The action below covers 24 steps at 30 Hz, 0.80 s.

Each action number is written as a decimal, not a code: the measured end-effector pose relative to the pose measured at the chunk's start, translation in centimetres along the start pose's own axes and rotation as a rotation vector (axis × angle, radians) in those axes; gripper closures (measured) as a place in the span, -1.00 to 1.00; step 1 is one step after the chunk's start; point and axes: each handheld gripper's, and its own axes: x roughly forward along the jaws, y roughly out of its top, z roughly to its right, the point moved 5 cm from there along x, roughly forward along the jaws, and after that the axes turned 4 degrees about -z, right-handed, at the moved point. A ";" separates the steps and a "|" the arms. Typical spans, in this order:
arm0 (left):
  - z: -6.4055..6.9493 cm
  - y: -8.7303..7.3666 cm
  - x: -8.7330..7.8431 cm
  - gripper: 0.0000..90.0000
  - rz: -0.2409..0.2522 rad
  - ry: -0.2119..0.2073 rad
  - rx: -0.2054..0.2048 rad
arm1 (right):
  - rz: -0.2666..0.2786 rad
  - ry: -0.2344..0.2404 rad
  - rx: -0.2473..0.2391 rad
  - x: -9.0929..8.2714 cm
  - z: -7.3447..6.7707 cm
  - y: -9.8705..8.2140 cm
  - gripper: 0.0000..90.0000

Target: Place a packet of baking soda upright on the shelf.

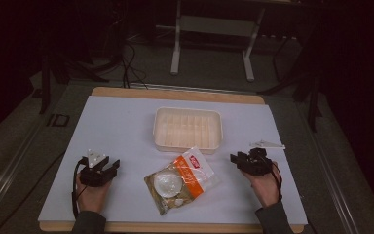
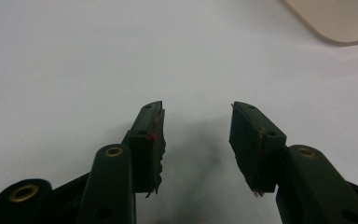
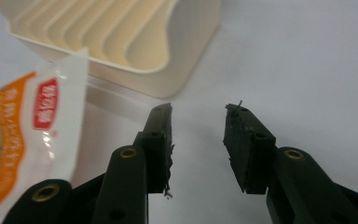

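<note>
A clear snack bag (image 1: pixel 180 179) with an orange and white top lies flat on the white table, near its front middle. Behind it stands a cream ribbed tray (image 1: pixel 187 127). To the left of the bag, my left gripper (image 1: pixel 108 165) is open over bare table, its jaws (image 2: pixel 196 116) holding nothing, with the tray's corner (image 2: pixel 335 23) far off. On the bag's right, my right gripper (image 1: pixel 237 158) is open with nothing between its jaws (image 3: pixel 198 116). It points toward the tray's near corner (image 3: pixel 135 46), and the bag's edge (image 3: pixel 23 126) lies just to its left.
A small white strip (image 1: pixel 268 144) lies on the table behind the right gripper. The white sheet (image 1: pixel 121 122) covers a wooden tabletop with edges close on all sides. A metal stand (image 1: pixel 212 39) and cables sit on the floor beyond.
</note>
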 end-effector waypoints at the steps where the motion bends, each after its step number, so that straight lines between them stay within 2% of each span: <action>1: 0.0 0.0 0.0 0.20 0.000 0.000 -0.001 | 0.000 0.011 -0.002 0.1 -0.2 0.2 0.34; 14: 0.0 0.0 0.0 0.21 0.003 0.006 -0.004 | -0.030 0.080 -0.045 1.2 -2.6 1.4 0.21; 24: 0.0 0.0 0.0 0.21 0.002 0.011 -0.001 | -0.062 0.158 -0.066 2.3 -4.4 1.7 0.07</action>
